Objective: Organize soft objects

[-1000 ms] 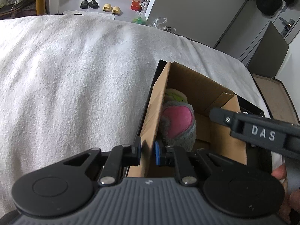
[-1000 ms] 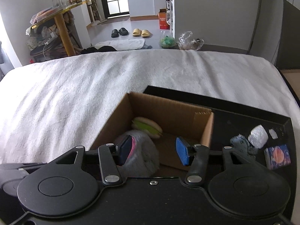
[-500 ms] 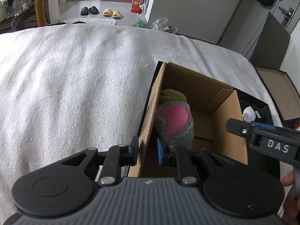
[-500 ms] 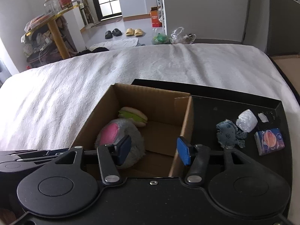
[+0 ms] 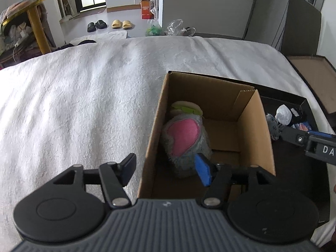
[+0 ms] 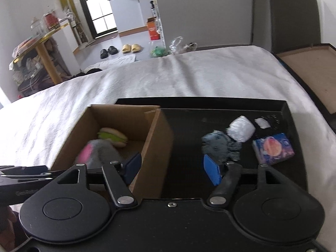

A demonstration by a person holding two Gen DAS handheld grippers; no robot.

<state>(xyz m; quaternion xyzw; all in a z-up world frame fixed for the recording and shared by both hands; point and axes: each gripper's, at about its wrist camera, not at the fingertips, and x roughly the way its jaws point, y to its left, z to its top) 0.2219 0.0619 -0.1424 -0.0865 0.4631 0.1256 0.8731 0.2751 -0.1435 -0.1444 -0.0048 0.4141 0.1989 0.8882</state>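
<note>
The right gripper (image 6: 173, 167), jaws just widened and empty, straddles the cardboard box's (image 6: 156, 147) wall short of the grey plush rag (image 6: 218, 146) on the black tray (image 6: 184, 109), so advancing could snag the box.

The right-wrist view was motion-smeared: the grey plush toy (image 6: 98, 151) blurred at 9 o'clock, the blue-grey rag (image 6: 218, 145) fuzzy. In the left-wrist view the cardboard box (image 5: 258, 130) wall hid its floor, and the frame's 3 o'clock edge cut the other gripper (image 5: 310, 142)
</note>
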